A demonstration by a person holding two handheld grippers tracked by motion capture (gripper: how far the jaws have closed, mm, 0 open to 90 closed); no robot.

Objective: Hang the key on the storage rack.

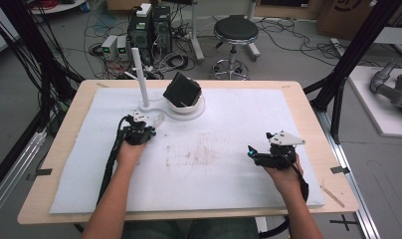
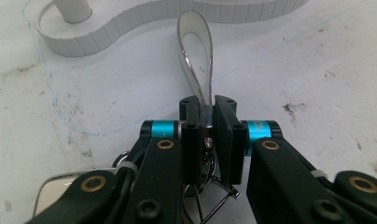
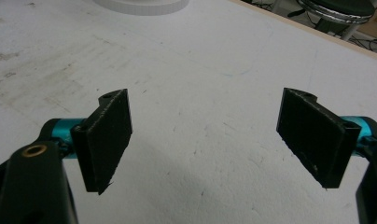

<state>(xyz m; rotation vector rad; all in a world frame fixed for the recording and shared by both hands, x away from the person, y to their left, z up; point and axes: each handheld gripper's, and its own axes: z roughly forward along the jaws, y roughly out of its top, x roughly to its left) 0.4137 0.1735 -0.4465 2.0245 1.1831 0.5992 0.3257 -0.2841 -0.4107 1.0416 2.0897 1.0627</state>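
Observation:
My left gripper (image 2: 207,119) is shut on a shiny metal utensil (image 2: 196,51) whose looped end points away toward a white stand; thin wires show at its near end under the jaws. In the high view the left gripper (image 1: 145,128) rests on the white mat just in front of the stand's base (image 1: 161,107), and the utensil (image 1: 158,119) sticks out to its right. The stand carries a tall white post (image 1: 141,74) and a tilted black box (image 1: 182,89). My right gripper (image 1: 252,151) is open above the mat at the right, and nothing lies between its pads (image 3: 107,140).
A white foam mat (image 1: 214,164) covers most of the wooden table (image 1: 64,149) and has brown stains in the middle. Beyond the far edge stand a stool (image 1: 235,32) and computer boxes (image 1: 149,30) with cables. Black frame posts (image 1: 358,45) flank the table.

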